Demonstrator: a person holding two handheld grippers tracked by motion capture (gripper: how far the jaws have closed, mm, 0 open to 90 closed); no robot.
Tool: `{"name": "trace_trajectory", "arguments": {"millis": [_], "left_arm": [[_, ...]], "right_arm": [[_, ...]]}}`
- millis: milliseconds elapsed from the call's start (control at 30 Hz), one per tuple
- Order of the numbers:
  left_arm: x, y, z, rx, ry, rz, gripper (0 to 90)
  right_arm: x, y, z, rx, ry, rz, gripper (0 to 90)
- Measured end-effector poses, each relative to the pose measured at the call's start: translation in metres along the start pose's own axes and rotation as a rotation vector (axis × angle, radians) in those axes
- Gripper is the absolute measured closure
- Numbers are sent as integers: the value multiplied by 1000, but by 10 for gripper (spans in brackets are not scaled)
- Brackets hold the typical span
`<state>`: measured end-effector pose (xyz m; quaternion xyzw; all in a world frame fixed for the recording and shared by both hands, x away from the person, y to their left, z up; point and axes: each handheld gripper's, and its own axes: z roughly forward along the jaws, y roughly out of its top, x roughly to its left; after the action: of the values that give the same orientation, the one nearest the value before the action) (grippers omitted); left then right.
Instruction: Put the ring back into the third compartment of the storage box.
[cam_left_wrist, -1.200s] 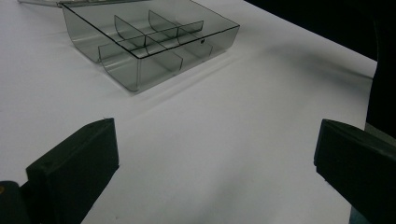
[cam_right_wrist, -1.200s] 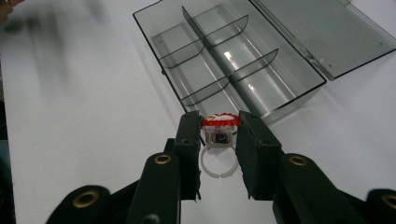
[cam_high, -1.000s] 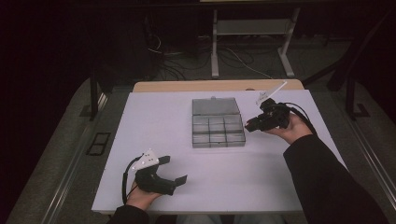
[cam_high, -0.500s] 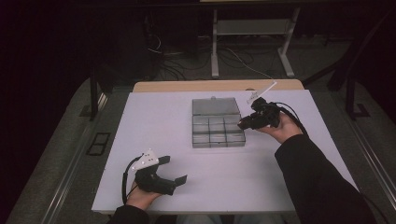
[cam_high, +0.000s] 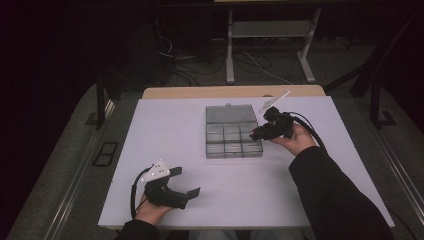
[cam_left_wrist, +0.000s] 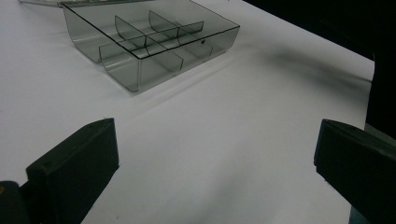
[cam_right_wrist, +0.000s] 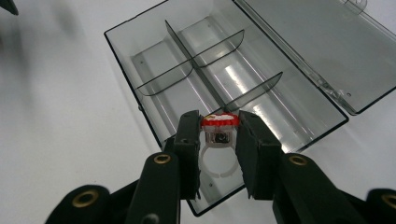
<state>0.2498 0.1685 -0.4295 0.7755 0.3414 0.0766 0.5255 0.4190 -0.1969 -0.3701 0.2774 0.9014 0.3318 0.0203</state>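
The right claw (cam_right_wrist: 219, 133) was clamped on a small ring (cam_right_wrist: 218, 135) with a red top, holding it just above the near edge of the open clear box (cam_right_wrist: 140, 42). In the high view that claw (cam_high: 256, 133) hung over the box's right side (cam_high: 252, 148), with the lid lying flat behind. The six compartments looked empty, so judging by that, the ring had been picked up and brought to the box but not yet put in. What seemed left was to lower it into a compartment and let go; closing the lid might follow. The left claw (cam_high: 186, 181) rested on the white worktop (cam_high: 170, 130) well apart from the box (cam_left_wrist: 140, 70), its jaws standing wide with nothing between them.
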Motion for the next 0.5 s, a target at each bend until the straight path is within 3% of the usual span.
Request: {"name": "trace_trajectory", "arguments": {"millis": [500], "left_arm": [[0, 0, 1, 2, 0, 0, 0]], "right_arm": [[-3, -4, 17, 13, 15, 15, 688]]}}
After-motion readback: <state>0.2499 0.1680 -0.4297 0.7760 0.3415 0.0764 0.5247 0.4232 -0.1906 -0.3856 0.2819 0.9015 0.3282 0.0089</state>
